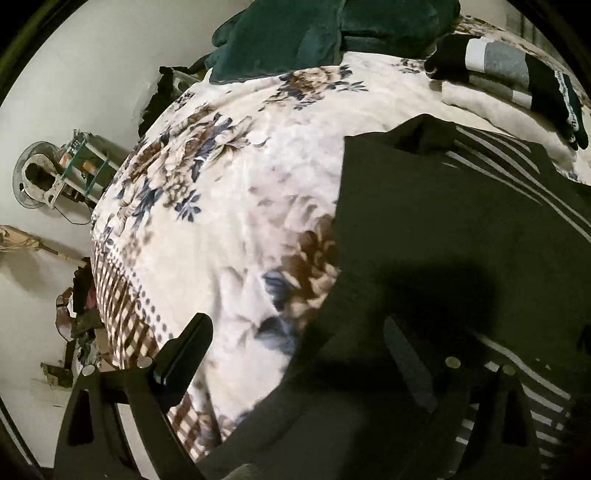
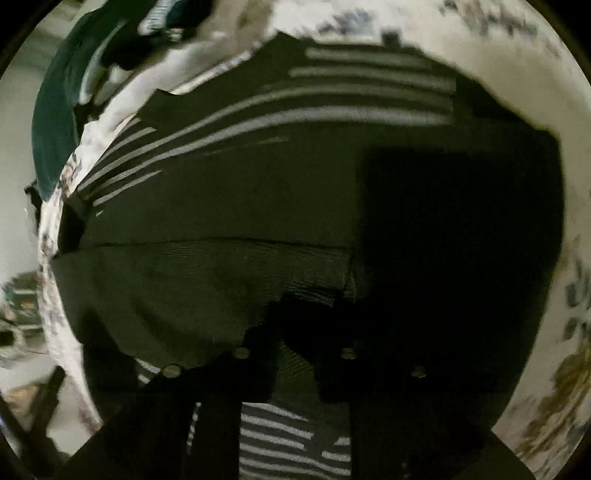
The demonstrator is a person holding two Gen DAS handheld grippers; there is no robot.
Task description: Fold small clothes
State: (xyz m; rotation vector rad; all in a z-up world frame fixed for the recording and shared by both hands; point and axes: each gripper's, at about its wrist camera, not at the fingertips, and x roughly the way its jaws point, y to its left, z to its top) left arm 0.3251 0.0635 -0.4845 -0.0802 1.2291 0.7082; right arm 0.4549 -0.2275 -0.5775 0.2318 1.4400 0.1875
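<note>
A dark garment with white stripes (image 1: 461,221) lies flat on the floral blanket (image 1: 240,166) of a bed. In the left wrist view my left gripper (image 1: 295,343) is open, its left finger (image 1: 184,350) over the blanket and its right finger (image 1: 406,354) over the garment's edge. In the right wrist view the same garment (image 2: 258,192) fills the frame. My right gripper (image 2: 295,332) sits low over its ribbed hem and appears shut on a fold of the dark fabric, with striped cloth below it; deep shadow hides the fingertips.
A dark green plush blanket (image 1: 332,33) lies at the head of the bed. A folded pile of striped and dark clothes (image 1: 517,81) rests on a cream cloth at the back right. A fan (image 1: 37,177) and shelf stand by the wall left of the bed.
</note>
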